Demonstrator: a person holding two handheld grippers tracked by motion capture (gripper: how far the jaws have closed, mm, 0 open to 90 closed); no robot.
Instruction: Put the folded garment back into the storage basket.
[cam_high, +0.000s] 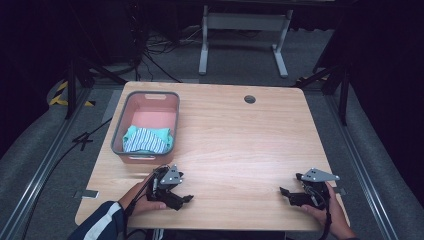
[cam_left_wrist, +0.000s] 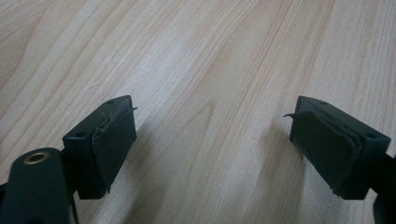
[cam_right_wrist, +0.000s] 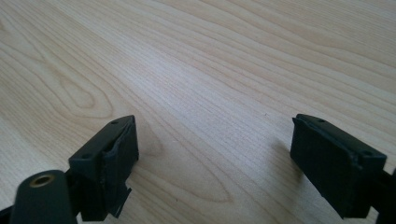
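Both claws rest low on the counter (cam_high: 235, 145) near its front edge, well apart. Left claw (cam_high: 187, 198) has its jaws spread with bare wood between them, as the left gripper view shows (cam_left_wrist: 212, 140); right claw (cam_high: 284, 191) is spread wide too, holding nothing (cam_right_wrist: 215, 154). Nearest the left claw is the bin (cam_high: 118, 140), a pink tub with a grey rim at the counter's left side, and inside it, at the near end, lies the cloth (cam_high: 147, 140), a bunched piece in teal and stripes.

It looks as though the step in hand is a reach for the cloth or a rest with it put away; which one cannot be told. If it is a reach, the left claw should rise over the near rim before coming down, so the jaws do not knock the bin. Pinch a raised fold rather than the flat middle, and close fully before lifting. Keep the right claw clear, or use it to steady the bin's rim if it slides.
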